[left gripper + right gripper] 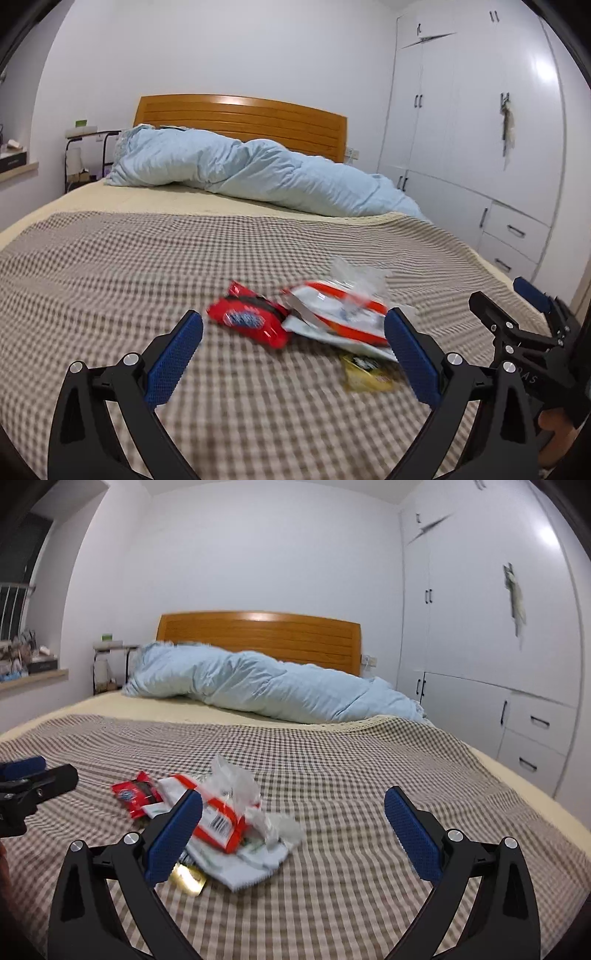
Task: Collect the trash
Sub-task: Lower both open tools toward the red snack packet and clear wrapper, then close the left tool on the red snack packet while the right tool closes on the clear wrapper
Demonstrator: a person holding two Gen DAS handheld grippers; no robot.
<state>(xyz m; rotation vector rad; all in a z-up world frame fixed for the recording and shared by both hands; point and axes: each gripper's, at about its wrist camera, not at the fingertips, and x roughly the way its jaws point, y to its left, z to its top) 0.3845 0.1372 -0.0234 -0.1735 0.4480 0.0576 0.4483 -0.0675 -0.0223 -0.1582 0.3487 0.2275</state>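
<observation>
Checked woven bedcover [110, 277] bears crinkled glossy wrappers [332, 317] between spread tools.

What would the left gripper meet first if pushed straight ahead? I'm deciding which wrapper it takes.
Probably the red wrapper, which lies nearest between the open left gripper fingers, with the white and orange packet just beside it. Blur makes depth uncertain.

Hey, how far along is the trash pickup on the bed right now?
Nothing looks collected yet. The red wrapper, the white-and-orange packet, the crumpled clear plastic and the small gold wrapper all lie together on the checked bedspread. In hand: nothing; the left tongs and right tongs are both open and empty, near the pile. Left to do: pick up every piece; no bin is in view.
</observation>
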